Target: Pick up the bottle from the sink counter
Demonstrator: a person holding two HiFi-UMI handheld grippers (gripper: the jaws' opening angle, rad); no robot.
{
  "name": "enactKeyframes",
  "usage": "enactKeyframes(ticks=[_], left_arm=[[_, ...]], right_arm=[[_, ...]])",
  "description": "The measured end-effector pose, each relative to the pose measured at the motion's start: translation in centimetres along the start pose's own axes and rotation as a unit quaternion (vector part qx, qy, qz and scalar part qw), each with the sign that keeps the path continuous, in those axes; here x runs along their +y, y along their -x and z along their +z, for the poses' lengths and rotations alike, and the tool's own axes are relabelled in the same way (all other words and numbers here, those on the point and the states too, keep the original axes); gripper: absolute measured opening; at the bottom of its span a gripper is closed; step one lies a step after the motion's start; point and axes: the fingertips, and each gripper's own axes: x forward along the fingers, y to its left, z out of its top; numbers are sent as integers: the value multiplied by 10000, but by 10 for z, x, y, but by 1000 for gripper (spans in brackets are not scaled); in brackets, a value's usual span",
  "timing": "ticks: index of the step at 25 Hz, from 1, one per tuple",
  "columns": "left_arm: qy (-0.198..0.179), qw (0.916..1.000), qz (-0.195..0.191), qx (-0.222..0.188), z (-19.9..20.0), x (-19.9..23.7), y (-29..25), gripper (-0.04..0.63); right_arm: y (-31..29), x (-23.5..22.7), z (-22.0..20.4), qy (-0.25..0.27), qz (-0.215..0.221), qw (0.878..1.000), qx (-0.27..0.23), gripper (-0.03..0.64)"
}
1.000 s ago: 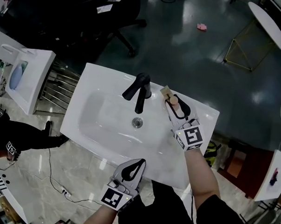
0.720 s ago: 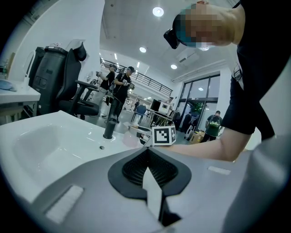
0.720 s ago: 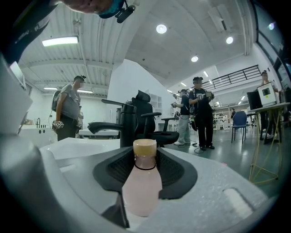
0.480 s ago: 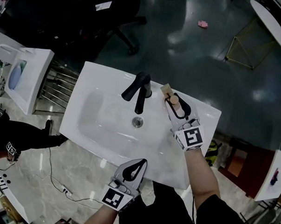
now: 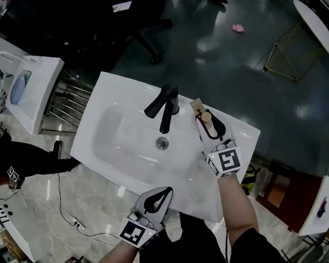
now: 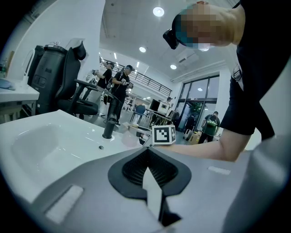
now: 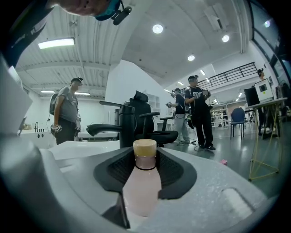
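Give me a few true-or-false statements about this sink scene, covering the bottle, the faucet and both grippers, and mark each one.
1. The left gripper is shut with nothing between its fingers. True.
2. The right gripper is empty. False: the bottle stands between its fingers, which have just been closing on it.
3. The bottle lies on its side in the basin. False: it stands upright on the sink counter, to the right of the faucet in the head view.
4. The faucet is black. True.
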Motion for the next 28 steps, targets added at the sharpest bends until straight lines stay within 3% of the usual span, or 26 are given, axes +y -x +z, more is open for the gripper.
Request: enactKeyframes(ticks=[28], left_arm=[[-104, 9995, -242, -201, 12, -2, 30, 3]], right_arm=[[30, 25, 15, 180, -192, 9991, 331, 140]])
